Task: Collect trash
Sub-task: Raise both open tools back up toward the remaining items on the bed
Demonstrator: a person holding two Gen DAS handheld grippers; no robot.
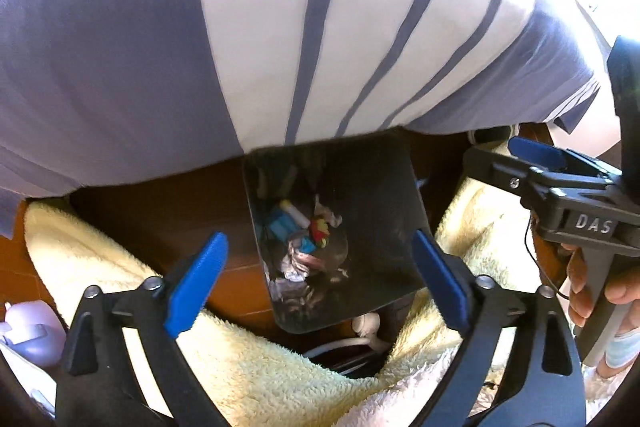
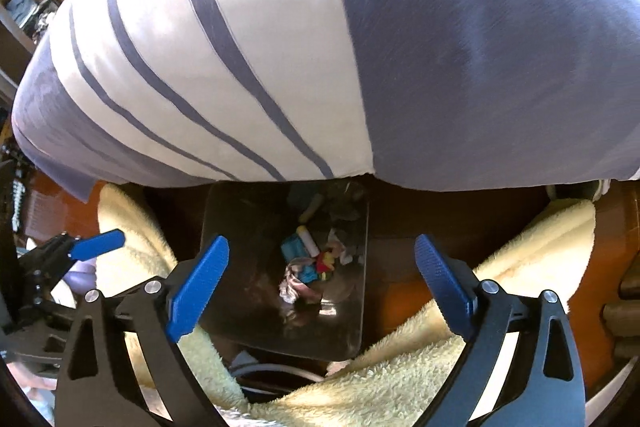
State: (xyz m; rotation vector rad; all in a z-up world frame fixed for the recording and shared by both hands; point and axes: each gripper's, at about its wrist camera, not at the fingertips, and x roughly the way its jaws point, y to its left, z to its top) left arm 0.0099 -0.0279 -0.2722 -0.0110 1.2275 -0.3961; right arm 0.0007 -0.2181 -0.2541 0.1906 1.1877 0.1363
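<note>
Both our claws gape wide with nothing between the blue pads: left claw (image 1: 320,283), right claw (image 2: 322,283). At twelve o'clock beyond them sits the dark bin (image 1: 380,211), trash (image 1: 308,239) piled inside, cream towel (image 1: 248,359) around it.

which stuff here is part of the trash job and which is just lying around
Belongs to the job:
- dark trash bin, on the floor
- mixed trash inside it
- left gripper and right gripper, both open and empty

Just lying about:
- yellow fleece blanket
- striped bedding
- white cable
</note>
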